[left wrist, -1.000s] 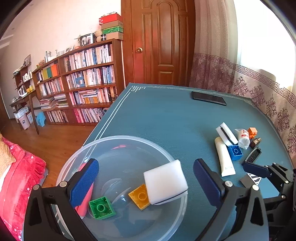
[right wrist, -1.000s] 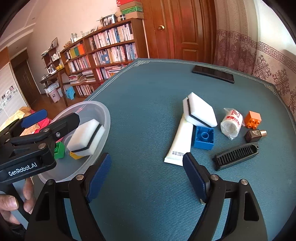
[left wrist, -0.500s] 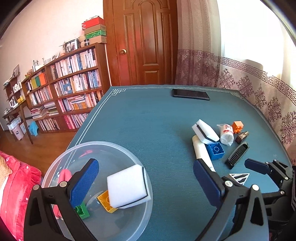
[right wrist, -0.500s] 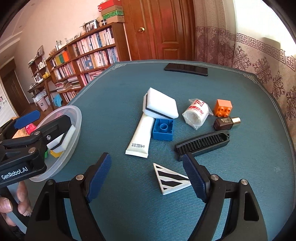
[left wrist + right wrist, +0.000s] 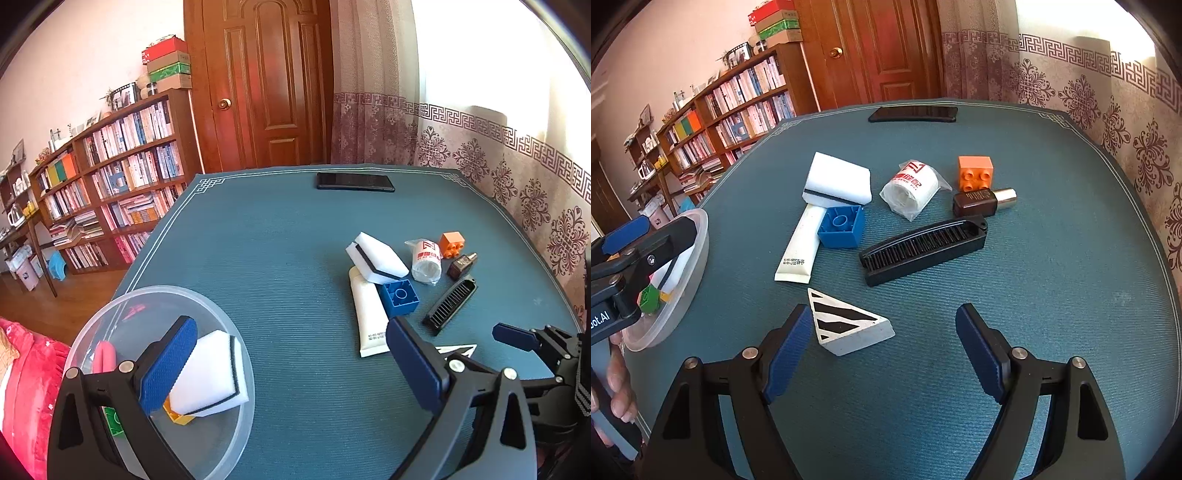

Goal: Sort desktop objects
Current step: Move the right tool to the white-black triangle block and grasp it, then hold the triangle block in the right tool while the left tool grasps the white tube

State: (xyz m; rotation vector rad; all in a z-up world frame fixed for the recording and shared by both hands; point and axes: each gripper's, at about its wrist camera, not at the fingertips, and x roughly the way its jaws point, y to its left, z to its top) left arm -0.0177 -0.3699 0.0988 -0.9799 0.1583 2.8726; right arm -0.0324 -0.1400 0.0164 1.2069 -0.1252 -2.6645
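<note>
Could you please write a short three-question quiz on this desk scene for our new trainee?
1. True or false: the white sponge with a black stripe lies inside the clear plastic bowl.
2. Which object lies nearest the right tongs? A) black folding comb B) white triangular block with black stripes C) orange toy brick
3. Fill in: the blue toy brick rests against the white ____.

Key: 1 true; 2 B; 3 tube.
</note>
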